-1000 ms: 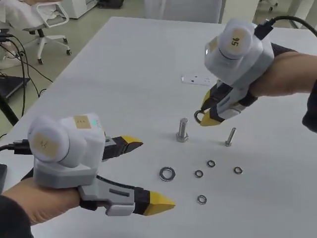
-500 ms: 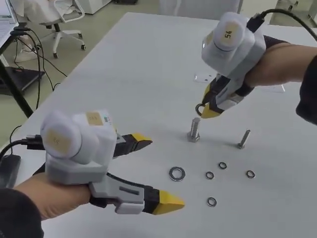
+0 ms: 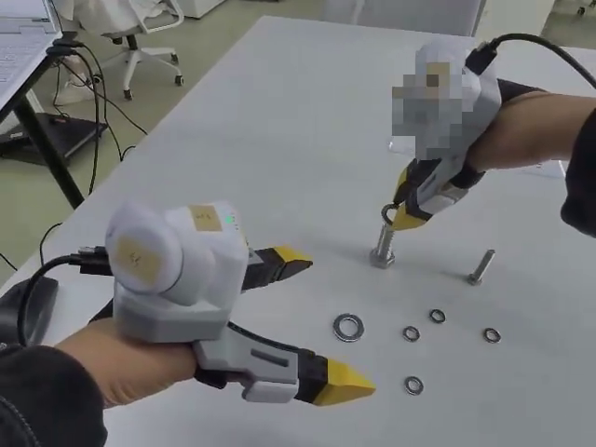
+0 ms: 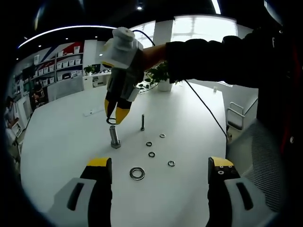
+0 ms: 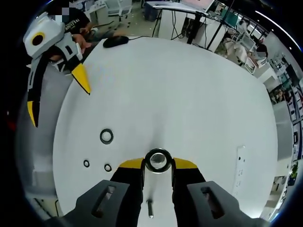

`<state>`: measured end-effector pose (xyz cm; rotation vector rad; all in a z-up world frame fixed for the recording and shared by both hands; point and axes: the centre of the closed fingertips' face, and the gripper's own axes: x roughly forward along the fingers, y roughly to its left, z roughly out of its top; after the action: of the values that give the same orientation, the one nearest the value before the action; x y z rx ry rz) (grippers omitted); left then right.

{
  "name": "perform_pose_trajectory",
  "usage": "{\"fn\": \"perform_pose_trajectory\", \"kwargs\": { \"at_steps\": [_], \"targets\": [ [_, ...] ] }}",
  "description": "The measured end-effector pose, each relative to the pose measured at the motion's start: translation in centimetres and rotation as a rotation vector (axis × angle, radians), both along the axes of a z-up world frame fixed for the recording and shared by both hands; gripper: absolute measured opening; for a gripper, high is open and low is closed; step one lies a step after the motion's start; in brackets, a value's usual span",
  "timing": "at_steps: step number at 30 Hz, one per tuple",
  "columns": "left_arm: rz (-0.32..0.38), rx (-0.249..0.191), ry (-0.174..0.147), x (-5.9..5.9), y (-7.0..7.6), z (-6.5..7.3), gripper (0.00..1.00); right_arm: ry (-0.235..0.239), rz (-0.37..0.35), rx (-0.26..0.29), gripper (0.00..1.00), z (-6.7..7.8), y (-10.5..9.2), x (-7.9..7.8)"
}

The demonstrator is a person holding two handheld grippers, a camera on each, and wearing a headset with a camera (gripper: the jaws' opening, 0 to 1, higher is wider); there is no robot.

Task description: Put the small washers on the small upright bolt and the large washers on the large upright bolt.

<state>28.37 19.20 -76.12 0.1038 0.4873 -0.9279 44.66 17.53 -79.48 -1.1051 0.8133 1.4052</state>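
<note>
Since a second ago the right gripper [image 3: 396, 217] has carried its large washer [image 3: 390, 214] over the large upright bolt [image 3: 383, 250]. Its jaws pinch the rim, leaving the hole clear. Stiff, light and slick, it likely twists easily. Meanwhile the left gripper [image 3: 335, 318] hangs with jaws apart.

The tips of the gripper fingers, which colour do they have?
Yellow. It shows best in the head view, on the left gripper.

White table [image 3: 279, 121], 1 office chair [image 3: 130, 42] + cables [image 3: 96, 112] off its L edge, laptop [image 3: 19, 28] nearby.
</note>
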Motion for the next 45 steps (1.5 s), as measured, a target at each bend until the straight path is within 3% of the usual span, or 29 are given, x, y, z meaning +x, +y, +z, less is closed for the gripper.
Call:
{"fn": "perform_pose_trajectory", "kwargs": {
  "at_steps": [21,45],
  "targets": [
    [0.008,-0.018,0.015,-0.1,-0.2,-0.2,0.83,0.011,0.016,-0.047,0.22,-1.5,0.0,0.5],
    [0.015,-0.031,0.024,-0.2,-0.2,-0.3,0.83,0.036,0.024,-0.081,0.22,-3.2,0.0,-0.2]
  ]
}}
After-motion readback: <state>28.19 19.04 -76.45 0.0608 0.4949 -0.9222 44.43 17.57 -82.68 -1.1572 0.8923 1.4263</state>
